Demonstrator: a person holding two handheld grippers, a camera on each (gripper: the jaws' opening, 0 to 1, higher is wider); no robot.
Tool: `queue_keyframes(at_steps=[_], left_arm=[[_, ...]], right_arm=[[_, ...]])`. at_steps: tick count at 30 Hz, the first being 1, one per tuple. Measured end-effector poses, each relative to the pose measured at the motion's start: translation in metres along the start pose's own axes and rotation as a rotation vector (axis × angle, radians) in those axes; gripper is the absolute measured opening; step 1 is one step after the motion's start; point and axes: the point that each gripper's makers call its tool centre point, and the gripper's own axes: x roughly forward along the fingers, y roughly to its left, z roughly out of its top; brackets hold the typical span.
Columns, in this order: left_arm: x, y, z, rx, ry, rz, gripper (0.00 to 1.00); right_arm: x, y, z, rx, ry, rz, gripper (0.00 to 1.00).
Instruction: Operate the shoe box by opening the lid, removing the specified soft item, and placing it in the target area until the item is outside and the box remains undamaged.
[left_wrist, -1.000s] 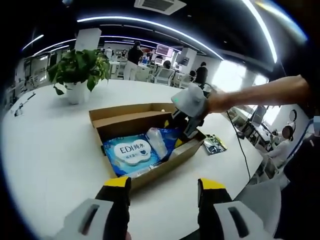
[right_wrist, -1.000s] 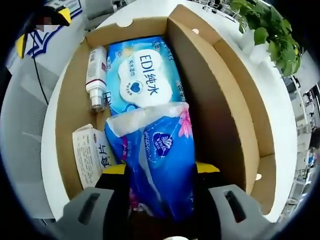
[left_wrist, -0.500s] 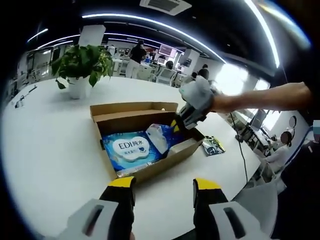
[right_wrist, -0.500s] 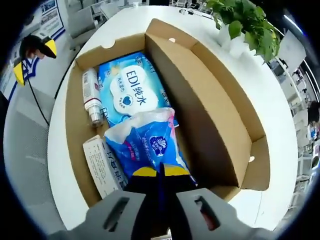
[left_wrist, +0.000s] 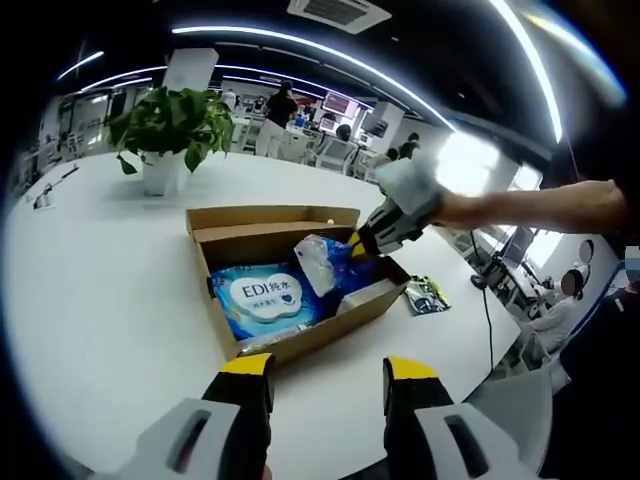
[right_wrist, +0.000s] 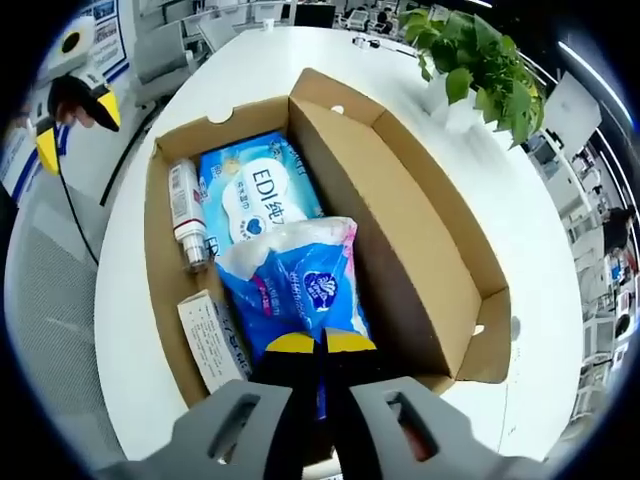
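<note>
Right gripper (right_wrist: 320, 342) clamped on blue tissue pack (right_wrist: 300, 285), jaws pinched together on its near end, pack raised partly above open shoe box (right_wrist: 420, 215). Inside box: EDI wet-wipes pack (right_wrist: 255, 195), small bottle (right_wrist: 187, 215), small white carton (right_wrist: 212, 340). Left gripper (left_wrist: 320, 372) apart, empty, above white table (left_wrist: 100, 290) near box. Potted plant (left_wrist: 165, 125) beyond.

right hand-held gripper (right_wrist: 321, 342) clamped on blue tissue pack (right_wrist: 300, 290), inside open shoe box (right_wrist: 405, 205). beyond it a wet-wipes pack (right_wrist: 252, 195); left, a small bottle (right_wrist: 186, 215) and carton (right_wrist: 213, 342). white tabletop (right_wrist: 345, 60), potted plant (right_wrist: 470, 55) far right.
</note>
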Motion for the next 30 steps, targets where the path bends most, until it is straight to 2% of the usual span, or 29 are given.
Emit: queue_keyframes(at_steps=[8,24,30], left_arm=[[0.005,-0.009,0.008,0.021,-0.001,-0.017,0.44],[0.012,-0.025,0.024,0.046,-0.019,-0.057,0.44],[0.015,-0.036,0.026,0.055,-0.018,-0.078,0.44]], right_arm=[[-0.027,0.002,0.013,-0.013,-0.032,-0.029,0.00],[-0.077,-0.006,0.028,-0.051,-0.077,-0.104,0.00],[-0.090,-0.008,0.027,-0.055,-0.079,-0.117,0.00]])
